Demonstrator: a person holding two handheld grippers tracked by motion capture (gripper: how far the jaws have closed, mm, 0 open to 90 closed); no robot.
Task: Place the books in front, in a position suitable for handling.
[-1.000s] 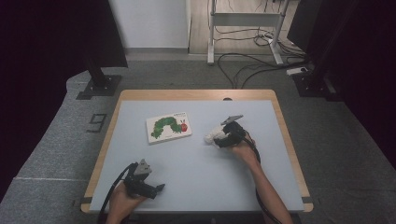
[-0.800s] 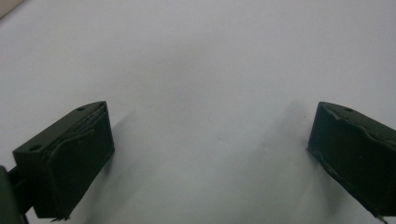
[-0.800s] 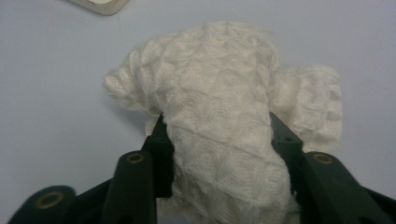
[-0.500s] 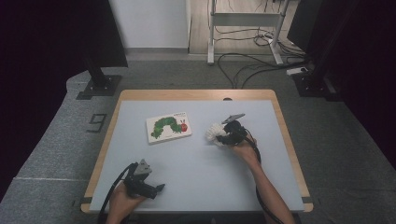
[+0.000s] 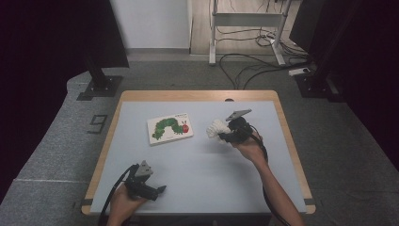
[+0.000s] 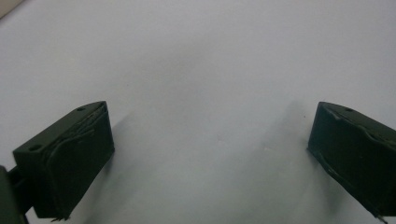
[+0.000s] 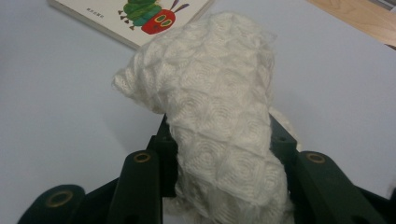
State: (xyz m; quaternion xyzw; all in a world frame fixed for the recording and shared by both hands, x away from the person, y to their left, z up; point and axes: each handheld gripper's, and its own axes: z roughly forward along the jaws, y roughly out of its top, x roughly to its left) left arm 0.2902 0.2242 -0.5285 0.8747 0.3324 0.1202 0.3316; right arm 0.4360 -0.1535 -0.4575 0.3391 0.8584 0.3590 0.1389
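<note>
Half the book (image 7: 135, 16) cut off.

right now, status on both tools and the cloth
Right tool shut on the white cloth, cloth off the table. Left tool open, nothing between its jaws. Book lies apart to the cloth's left, not in the way.

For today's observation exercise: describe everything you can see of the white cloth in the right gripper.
The white cloth is soft, knitted-looking fabric with a raised diamond pattern and fuzzy edges. It is bunched into a lump, and the right gripper is shut on its lower part while its top flops forward. In the high view it sits just right of the caterpillar book, apart from it.
</note>
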